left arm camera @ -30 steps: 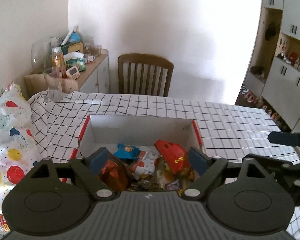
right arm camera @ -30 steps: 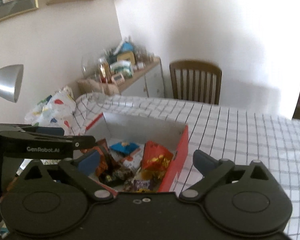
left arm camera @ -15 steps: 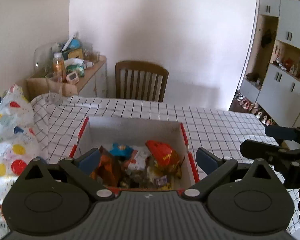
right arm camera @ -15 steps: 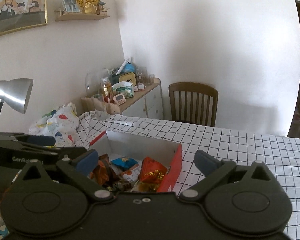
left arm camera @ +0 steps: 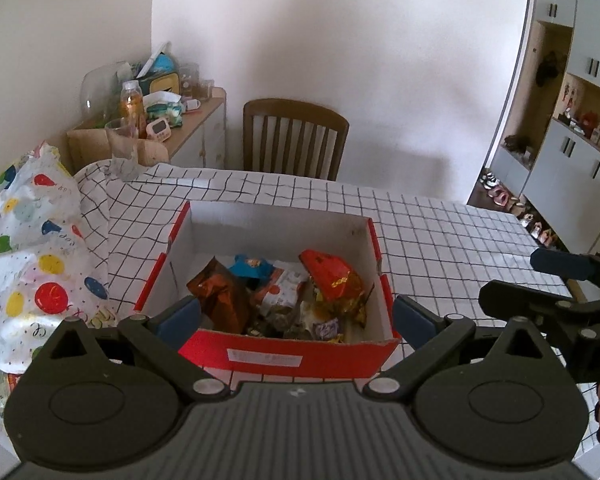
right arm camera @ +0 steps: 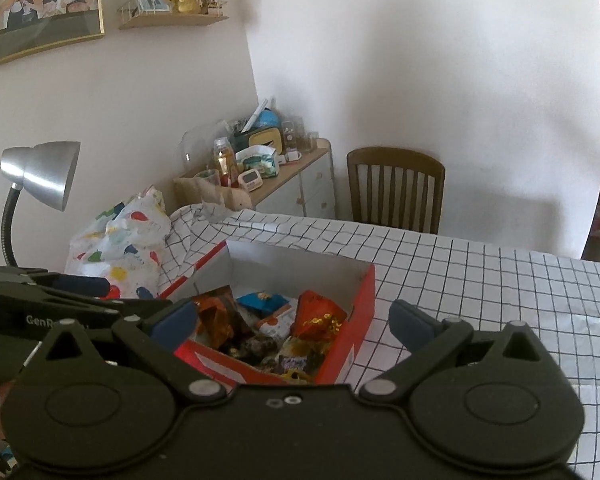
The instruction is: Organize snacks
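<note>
The left gripper (left arm camera: 294,320) hangs just in front of the red cardboard box with white inner walls (left arm camera: 284,354), its blue-padded jaws spread wide with nothing between them. The right gripper (right arm camera: 292,322) hovers at the box's near right corner, its jaws likewise wide apart and empty. Inside the box, snacks lie heaped toward its near side: a brown foil packet (left arm camera: 220,300) at the left, a red and gold foil packet (left arm camera: 332,276) at the right, a small blue packet (left arm camera: 250,266) behind them, and a white packet with orange print (left arm camera: 280,290) in the middle. The box sits on a white tablecloth with a black grid (left arm camera: 440,232). Left of the box lies a white bag printed with coloured balloons (left arm camera: 32,264). Beyond the box's far side stands a brown wooden chair with a slatted back (left arm camera: 294,138).
</note>
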`<state>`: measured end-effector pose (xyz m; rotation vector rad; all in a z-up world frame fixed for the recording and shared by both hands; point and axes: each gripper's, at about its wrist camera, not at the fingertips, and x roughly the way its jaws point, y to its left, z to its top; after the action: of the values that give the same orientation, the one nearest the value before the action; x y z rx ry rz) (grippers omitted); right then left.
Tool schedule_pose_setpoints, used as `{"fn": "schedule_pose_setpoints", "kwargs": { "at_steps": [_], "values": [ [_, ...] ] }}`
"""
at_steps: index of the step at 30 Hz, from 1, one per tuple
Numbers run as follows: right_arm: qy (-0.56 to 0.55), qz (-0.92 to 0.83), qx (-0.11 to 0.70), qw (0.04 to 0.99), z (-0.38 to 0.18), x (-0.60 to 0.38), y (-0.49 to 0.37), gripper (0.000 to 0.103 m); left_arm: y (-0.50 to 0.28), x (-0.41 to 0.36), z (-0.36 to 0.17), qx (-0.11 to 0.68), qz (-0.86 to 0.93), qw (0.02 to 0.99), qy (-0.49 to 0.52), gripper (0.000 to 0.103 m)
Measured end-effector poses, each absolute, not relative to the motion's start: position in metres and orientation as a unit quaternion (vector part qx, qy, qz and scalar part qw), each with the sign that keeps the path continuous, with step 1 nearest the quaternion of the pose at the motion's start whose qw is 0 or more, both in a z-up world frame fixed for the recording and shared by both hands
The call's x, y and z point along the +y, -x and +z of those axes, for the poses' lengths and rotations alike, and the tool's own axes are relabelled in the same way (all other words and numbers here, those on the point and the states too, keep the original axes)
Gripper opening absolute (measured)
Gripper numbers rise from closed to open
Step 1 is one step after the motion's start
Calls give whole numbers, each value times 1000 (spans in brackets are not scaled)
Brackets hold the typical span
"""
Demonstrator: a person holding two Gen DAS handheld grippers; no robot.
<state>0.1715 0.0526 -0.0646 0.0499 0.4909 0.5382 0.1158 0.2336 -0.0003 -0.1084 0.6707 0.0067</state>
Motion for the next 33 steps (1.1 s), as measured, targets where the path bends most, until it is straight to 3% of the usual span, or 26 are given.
{"fn": "schedule_pose_setpoints", "kwargs": {
  "at_steps": [33],
  "values": [
    [-15, 285, 256, 923, -70, 65, -183, 103, -122, 236, -5, 339, 25, 939, 53, 103]
  ]
}}
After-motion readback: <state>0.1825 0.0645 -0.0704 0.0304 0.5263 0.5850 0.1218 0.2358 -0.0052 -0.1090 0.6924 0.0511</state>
